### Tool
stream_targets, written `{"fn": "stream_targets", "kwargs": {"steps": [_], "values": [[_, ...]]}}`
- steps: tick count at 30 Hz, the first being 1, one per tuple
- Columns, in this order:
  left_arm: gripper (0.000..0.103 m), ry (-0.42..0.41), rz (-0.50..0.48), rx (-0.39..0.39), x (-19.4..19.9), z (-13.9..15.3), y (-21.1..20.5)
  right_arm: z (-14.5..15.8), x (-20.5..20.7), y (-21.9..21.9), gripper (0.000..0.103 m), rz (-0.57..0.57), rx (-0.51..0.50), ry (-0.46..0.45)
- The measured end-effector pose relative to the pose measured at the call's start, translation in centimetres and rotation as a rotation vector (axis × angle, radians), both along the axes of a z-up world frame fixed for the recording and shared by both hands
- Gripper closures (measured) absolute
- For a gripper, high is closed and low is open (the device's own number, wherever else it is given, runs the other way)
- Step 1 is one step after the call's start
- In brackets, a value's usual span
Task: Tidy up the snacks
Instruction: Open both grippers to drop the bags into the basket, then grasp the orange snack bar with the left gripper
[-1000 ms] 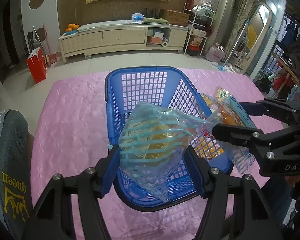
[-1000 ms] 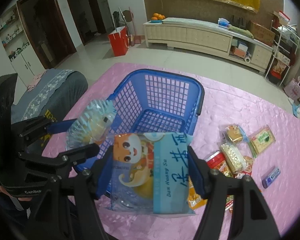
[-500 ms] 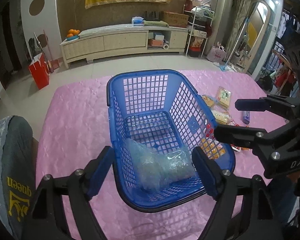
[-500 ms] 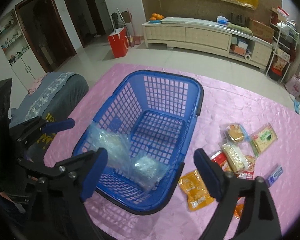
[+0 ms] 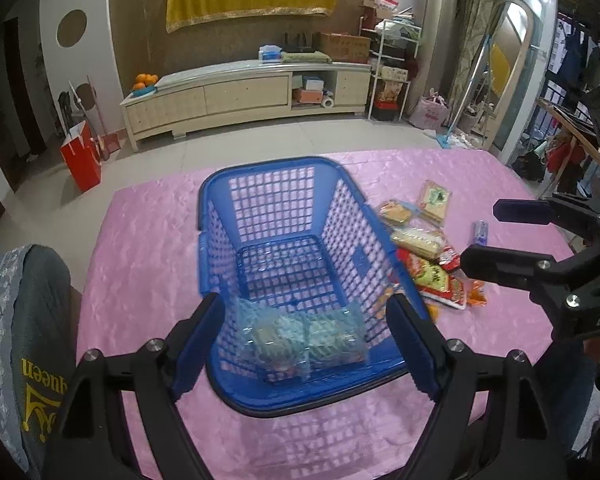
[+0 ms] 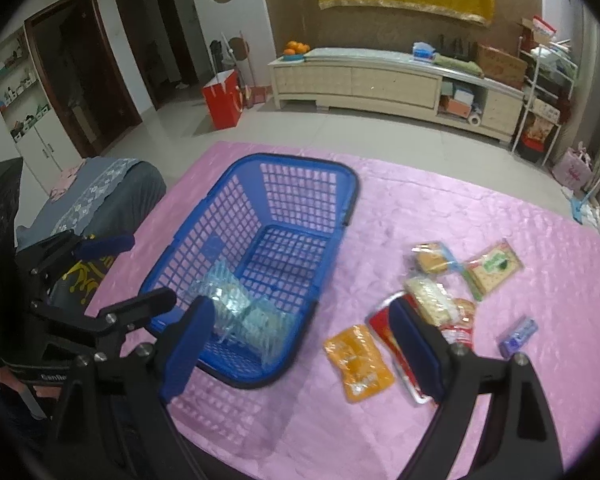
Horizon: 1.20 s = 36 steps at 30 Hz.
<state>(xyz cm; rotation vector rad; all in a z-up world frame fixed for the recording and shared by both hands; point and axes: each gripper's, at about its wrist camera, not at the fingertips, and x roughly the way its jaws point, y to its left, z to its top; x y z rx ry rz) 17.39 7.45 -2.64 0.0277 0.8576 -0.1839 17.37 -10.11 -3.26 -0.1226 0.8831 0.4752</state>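
Two clear packets (image 5: 306, 340) now lie in the near end of the blue basket (image 5: 276, 168), where a second ago you held one in each gripper above it. Both of your grippers have let go: the left gripper (image 5: 304, 344) hangs over the near rim with jaws spread wide and nothing between them, and the right gripper (image 6: 300, 344) is likewise spread and empty, now hanging between the basket and the loose snacks. That probably finishes this drop. The packets rest side by side, touching, roughly across the basket's width; the basket's long axis runs away from you. Several snacks (image 6: 440, 296) still lie on the pink desk (image 6: 480, 216) to the basket's right, including an orange pouch (image 6: 358, 362) just beside the basket and a small blue wrapper (image 6: 518, 336) farther right.
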Motion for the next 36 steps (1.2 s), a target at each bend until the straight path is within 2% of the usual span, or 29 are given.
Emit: {"fn": "stream_targets", "kwargs": {"steps": [6,18,28,36], "values": [[0.022,-0.023,-0.039,0.001,-0.3,0.9,-3.2,0.7,-1.0,-3.1,0.012,-0.039,0.001,-0.020],[0.022,-0.006,-0.108,-0.006,0.2,0.9,-10.3,0.6,-2.0,-10.7,0.012,-0.144,0.021,-0.021],[0.022,0.025,-0.171,0.003,1.5,0.0,-15.6,-0.7,-1.6,-17.1,0.012,-0.234,0.041,0.005],[0.022,0.080,-0.229,0.026,2.8,-2.3,-19.9,-2.8,-1.0,-20.7,0.012,-0.289,0.049,0.046]]}}
